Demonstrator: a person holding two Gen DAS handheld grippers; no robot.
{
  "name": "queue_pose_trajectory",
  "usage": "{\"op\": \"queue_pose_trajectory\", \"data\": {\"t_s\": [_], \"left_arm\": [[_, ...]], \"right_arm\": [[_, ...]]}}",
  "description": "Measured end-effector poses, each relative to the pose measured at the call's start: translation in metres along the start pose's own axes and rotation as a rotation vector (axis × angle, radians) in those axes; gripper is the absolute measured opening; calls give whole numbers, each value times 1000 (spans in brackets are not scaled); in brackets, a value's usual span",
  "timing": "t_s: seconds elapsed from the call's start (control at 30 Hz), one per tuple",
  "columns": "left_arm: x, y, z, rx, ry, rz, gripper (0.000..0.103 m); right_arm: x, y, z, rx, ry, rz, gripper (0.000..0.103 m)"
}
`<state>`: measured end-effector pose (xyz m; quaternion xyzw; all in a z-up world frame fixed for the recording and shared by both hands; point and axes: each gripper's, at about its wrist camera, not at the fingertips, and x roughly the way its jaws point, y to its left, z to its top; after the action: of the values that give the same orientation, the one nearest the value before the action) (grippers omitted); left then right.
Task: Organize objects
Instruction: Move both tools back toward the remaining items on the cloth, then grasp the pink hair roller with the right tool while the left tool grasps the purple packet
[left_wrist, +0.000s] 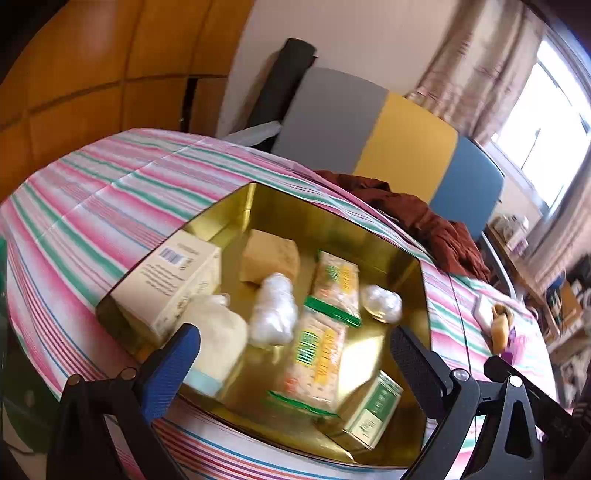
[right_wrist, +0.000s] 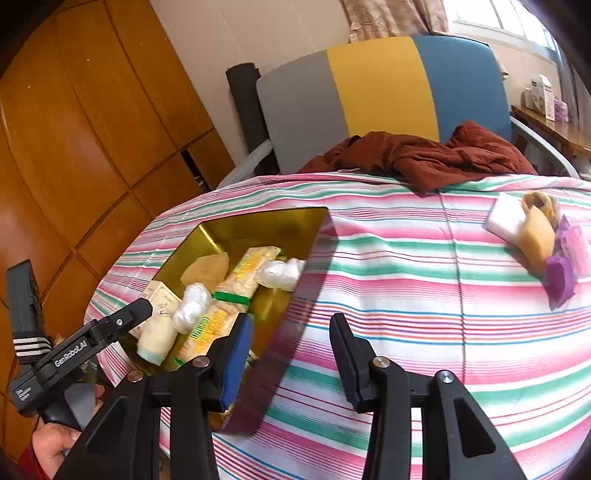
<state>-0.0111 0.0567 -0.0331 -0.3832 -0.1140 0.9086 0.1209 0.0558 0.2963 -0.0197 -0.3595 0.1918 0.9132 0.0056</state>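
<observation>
A gold tin (left_wrist: 332, 218) (right_wrist: 258, 221) sits open on the striped tablecloth. Inside it lie a cream carton (left_wrist: 170, 273), a tan block (left_wrist: 269, 254), two cracker packs (left_wrist: 317, 354) (right_wrist: 243, 277), wrapped white bundles (left_wrist: 275, 314) (right_wrist: 192, 302), a cream pouch (left_wrist: 218, 339) and a small green-and-white box (left_wrist: 373, 410). My left gripper (left_wrist: 295, 339) (right_wrist: 83, 295) hovers over the tin's near side, open wide and holding nothing. My right gripper (right_wrist: 290, 328) stands open over the tin's right wall and the cloth, empty. To the far right lie a white block (right_wrist: 504, 216), a tan piece (right_wrist: 537, 240) and purple pieces (right_wrist: 559, 277).
A red-brown cloth (right_wrist: 424, 158) (left_wrist: 424, 214) is bunched at the table's far edge, against a chair (right_wrist: 380, 81) with a grey, yellow and blue back. A wooden wall (right_wrist: 74, 129) stands to the left. A person's hand (right_wrist: 51, 443) grips the left gripper's handle.
</observation>
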Motion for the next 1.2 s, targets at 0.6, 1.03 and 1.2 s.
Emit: {"op": "queue_pose_trajectory", "data": {"t_s": [0.6, 1.03, 1.2], "left_arm": [[0, -112, -39, 330, 109, -154, 103], [3, -162, -71, 452, 176, -219, 103], [9, -171, -79, 459, 205, -218, 103]], "right_arm": [[-19, -84, -32, 114, 27, -129, 44], [-39, -180, -33, 167, -12, -289, 44], [-39, -220, -15, 144, -22, -368, 45]]}}
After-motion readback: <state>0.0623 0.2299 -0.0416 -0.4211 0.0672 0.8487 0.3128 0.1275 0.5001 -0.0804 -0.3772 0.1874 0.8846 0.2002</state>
